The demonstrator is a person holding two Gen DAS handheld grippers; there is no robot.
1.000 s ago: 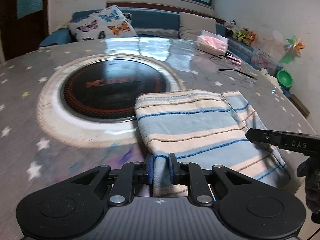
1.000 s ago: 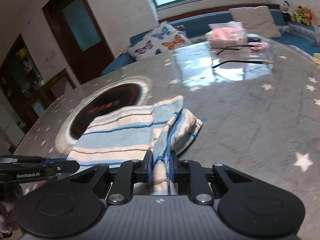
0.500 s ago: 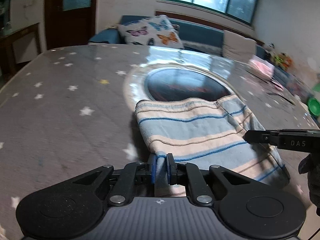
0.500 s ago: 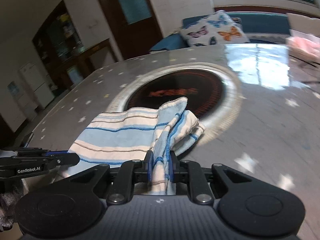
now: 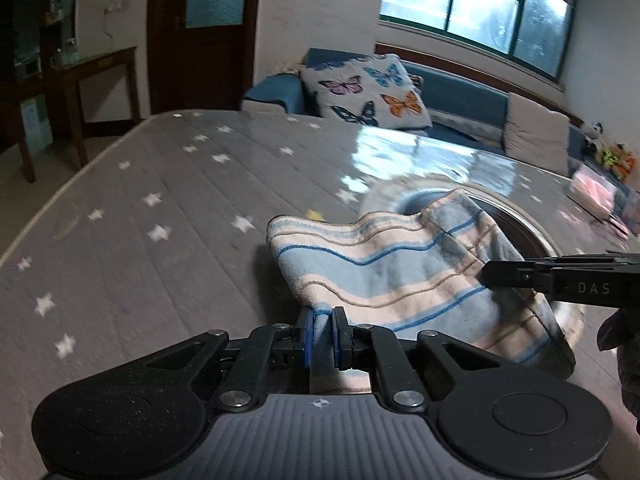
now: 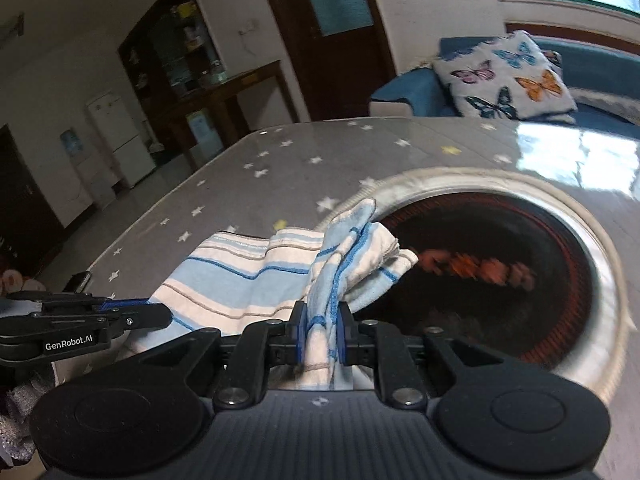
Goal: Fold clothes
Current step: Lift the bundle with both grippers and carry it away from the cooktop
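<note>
Striped blue-and-cream cloth (image 5: 400,276), partly folded beside the table's (image 5: 160,208) dark round inset (image 6: 500,272), is pinched at adjacent corners by left gripper (image 5: 322,334) and right gripper (image 6: 322,334), seemingly for another fold.

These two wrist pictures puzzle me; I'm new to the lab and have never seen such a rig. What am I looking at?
No robot here: a person holds two hand-held grippers, each with a fisheye camera looking along its fingers. One picture is from the left gripper, the other from the right gripper; each also shows the other gripper at its edge. Both are shut on the same striped cloth, partly folded, over a grey star-patterned table beside a round dark cooktop. Behind stands a sofa with a butterfly cushion.
</note>
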